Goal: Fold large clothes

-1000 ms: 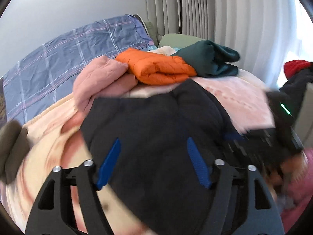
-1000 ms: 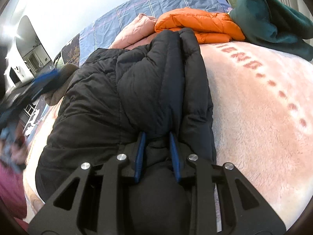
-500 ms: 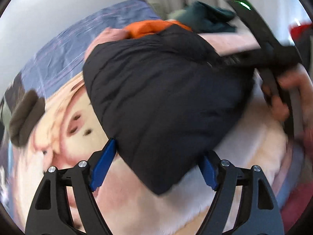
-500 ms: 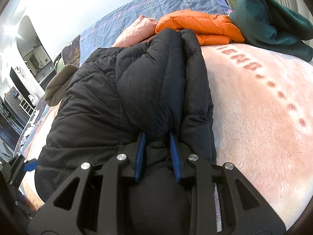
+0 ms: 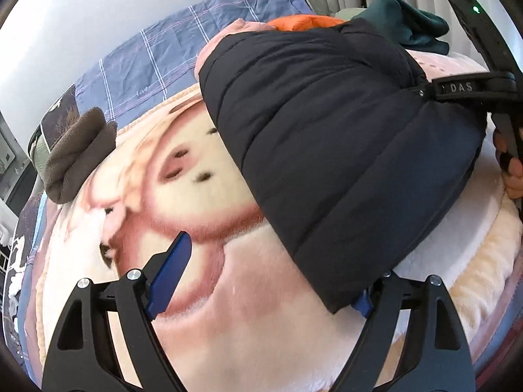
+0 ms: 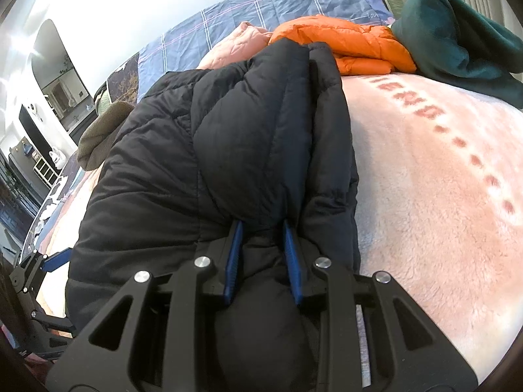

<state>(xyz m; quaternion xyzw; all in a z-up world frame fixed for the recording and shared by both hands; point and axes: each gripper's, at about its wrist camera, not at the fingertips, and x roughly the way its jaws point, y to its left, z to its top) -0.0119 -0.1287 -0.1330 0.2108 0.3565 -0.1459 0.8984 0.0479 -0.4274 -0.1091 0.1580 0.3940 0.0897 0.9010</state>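
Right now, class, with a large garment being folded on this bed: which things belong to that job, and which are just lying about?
In the job:
- black puffer jacket
- right gripper, jaws clamped on the jacket
- left gripper, jaws opening at the jacket's corner

Lying about:
- orange jacket
- dark green garment
- pink garment
- brown fleece

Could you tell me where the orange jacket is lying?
The orange jacket lies folded at the bed's far end, between the pink garment and the green one, behind the black coat.

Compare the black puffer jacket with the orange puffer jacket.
The black puffer jacket lies spread across the pink blanket, only partly folded; the orange puffer jacket sits behind it as a compact folded stack. The black one is clamped in the right tongs; the orange one is untouched. Both are quilted.
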